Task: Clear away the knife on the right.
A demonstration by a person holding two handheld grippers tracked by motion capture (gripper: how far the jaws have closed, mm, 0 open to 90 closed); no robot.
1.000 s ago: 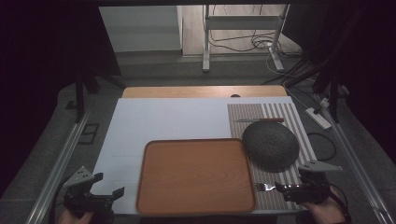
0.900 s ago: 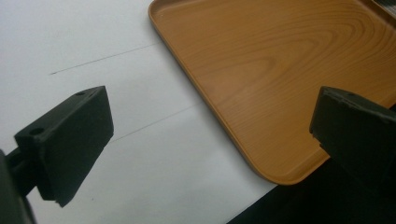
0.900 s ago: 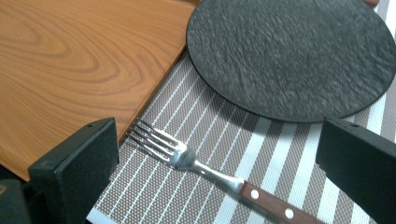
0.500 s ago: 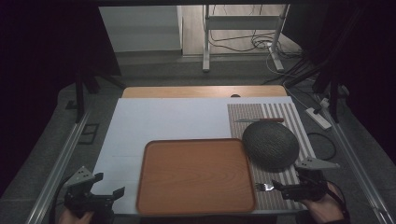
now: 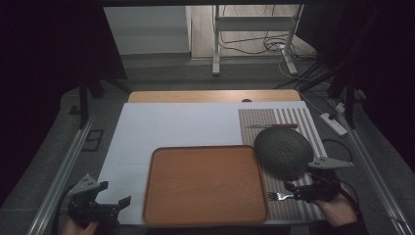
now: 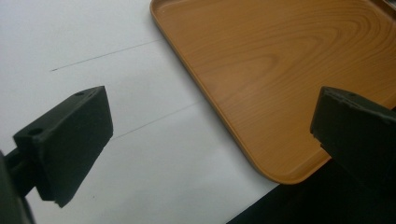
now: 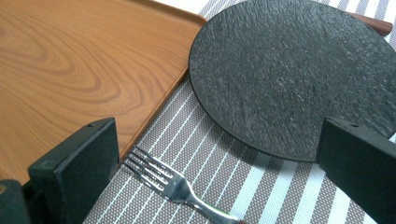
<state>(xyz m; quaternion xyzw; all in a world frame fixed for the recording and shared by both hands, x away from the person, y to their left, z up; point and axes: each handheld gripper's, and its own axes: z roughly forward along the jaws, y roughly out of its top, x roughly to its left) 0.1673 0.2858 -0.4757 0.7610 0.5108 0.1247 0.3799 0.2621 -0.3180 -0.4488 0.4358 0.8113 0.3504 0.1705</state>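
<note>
With jaws spread wide, right claw [image 7: 219, 186] straddles fork [image 7: 175, 184] on striped placemat [image 7: 205, 149] beside wooden tray [image 7: 70, 60], handle running toward claw; left claw [image 6: 210, 140], also spread, sits well apart.

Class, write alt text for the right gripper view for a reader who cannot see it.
A silver fork lies on a striped placemat between the right gripper's open black jaws. A round dark plate lies beyond it, beside a wooden tray.
</note>
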